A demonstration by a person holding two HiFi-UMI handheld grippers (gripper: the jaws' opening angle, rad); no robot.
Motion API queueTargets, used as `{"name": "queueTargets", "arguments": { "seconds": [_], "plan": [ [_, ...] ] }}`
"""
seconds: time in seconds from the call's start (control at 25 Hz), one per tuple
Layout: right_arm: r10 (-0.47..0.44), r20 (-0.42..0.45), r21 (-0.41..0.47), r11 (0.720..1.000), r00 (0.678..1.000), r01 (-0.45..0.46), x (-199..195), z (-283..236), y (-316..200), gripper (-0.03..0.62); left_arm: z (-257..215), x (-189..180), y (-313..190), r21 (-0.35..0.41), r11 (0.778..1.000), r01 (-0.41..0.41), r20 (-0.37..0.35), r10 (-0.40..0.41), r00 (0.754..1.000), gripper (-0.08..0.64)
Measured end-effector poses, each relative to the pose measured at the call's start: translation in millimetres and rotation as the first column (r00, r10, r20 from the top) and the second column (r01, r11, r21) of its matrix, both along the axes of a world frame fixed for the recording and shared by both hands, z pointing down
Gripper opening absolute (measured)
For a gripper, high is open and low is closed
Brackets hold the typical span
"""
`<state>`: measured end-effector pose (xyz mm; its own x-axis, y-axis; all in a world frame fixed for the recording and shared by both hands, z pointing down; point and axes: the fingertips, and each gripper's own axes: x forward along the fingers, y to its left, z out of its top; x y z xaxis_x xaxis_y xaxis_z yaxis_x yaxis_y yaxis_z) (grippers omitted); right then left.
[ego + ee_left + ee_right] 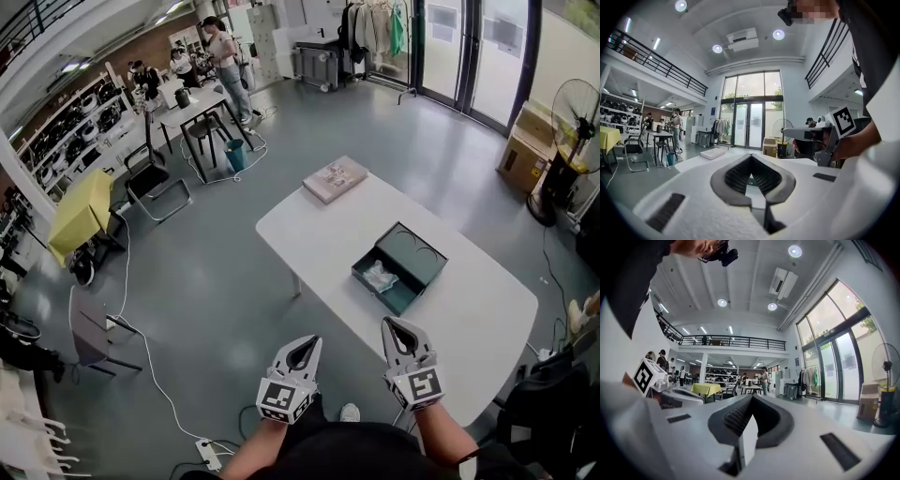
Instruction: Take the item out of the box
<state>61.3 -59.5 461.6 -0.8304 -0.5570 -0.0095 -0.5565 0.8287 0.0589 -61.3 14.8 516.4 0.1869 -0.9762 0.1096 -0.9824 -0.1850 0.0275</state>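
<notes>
Item [380, 276]: it lies inside the green box [424, 246], in the half nearer to you, towards that half's left end. The box sits open on the white table [469, 319], ahead of you and a little to the right.

Handling, as judged: the item looks like a small, pale thing in a clear, crinkled wrapper. Expect it to be light, with a soft, slippery skin that gives before the contents do. What is inside the wrapper is too small to tell, so treat it as fragile. Close across the body of the item, not on a loose fold of wrapper, and come in from above, since the box walls stand close around it.

Containers: the box's two halves lie flat side by side. The far half appears to hold nothing but its dark lining. The rest of the near half looks bare. A flat pale box [335, 179] rests closed at the table's far end, well apart; its contents are not visible.

Grippers: your left gripper [307, 345] and right gripper [394, 326] both have their jaws together with nothing between them. Both are short of the table's near edge, well apart from the box.
</notes>
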Motion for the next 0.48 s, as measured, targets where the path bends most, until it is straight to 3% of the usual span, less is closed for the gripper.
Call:
{"name": "queueTargets", "arguments": {
  "seconds": [0.48],
  "plan": [
    [0.116, -0.028, 0.009, 0.993, 0.993, -0.116, -35.4, 1.6, -78.8, 0.006, -3.9, -48.0, -94.1, 0.023, 0.993, -0.117, -0.004, 0.117, 0.993, 0.012]
  ]
}}
